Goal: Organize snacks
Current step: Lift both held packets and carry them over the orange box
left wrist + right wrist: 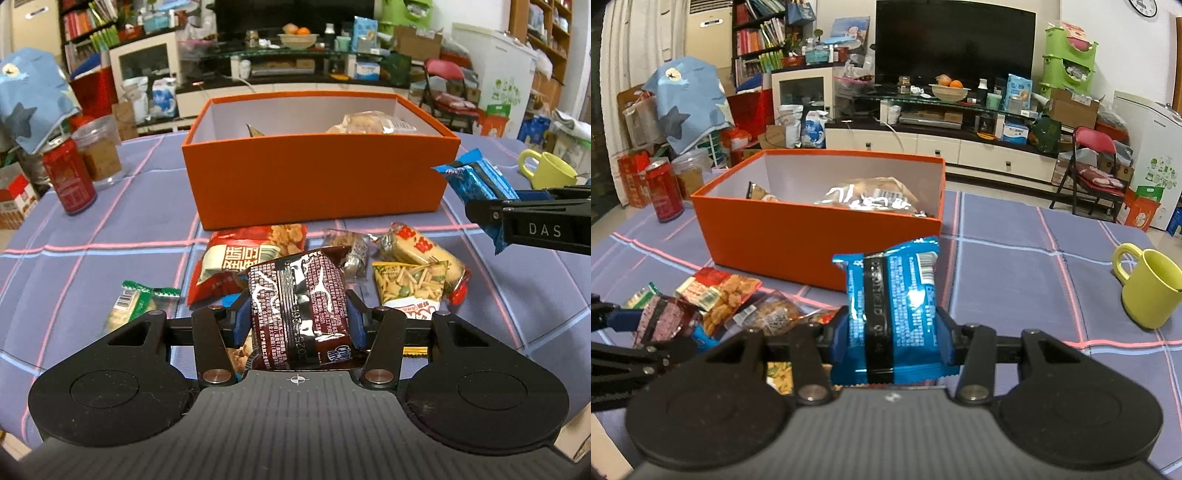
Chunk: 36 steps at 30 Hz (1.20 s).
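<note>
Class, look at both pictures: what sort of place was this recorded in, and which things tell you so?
Most likely a home living room: a large television on a low media cabinet, bookshelves crammed with books, and a folding chair amid household clutter.

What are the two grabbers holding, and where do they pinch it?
The left gripper pinches a dark brown snack packet by its two side edges. The right gripper pinches a blue snack packet the same way, across its lower half.

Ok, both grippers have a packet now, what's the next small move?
Probably carry the right gripper with its blue packet forward over the orange box and release. The box is open with room inside; the left gripper with its brown packet can follow.
</note>
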{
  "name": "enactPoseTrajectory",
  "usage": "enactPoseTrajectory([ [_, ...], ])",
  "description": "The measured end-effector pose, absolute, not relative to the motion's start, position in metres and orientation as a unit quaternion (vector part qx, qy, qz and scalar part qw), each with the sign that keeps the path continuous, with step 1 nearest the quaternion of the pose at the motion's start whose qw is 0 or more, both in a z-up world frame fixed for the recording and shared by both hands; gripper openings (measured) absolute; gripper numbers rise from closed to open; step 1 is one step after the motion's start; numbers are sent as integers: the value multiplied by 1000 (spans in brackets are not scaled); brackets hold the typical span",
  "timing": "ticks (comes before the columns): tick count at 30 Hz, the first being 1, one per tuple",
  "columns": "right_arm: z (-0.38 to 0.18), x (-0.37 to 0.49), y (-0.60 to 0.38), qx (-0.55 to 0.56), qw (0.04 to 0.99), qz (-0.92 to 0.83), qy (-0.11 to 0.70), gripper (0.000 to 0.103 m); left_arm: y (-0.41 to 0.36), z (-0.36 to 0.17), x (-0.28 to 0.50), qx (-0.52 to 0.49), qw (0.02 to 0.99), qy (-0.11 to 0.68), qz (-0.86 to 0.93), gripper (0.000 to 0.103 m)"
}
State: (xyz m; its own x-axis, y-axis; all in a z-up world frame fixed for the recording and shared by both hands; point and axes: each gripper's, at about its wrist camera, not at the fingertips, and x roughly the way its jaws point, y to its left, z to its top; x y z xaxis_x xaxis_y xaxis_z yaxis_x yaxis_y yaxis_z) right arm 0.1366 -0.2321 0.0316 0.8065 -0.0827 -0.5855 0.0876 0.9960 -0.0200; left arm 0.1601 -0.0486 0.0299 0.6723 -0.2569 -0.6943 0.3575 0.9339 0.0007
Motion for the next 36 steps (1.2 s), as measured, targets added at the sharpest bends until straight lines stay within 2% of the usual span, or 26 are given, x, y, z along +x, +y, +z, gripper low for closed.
enactPoseTrajectory([
  [36,32,136,-222,2,949,-26,313,48,-50,29,164,71,910,375,-162,28],
])
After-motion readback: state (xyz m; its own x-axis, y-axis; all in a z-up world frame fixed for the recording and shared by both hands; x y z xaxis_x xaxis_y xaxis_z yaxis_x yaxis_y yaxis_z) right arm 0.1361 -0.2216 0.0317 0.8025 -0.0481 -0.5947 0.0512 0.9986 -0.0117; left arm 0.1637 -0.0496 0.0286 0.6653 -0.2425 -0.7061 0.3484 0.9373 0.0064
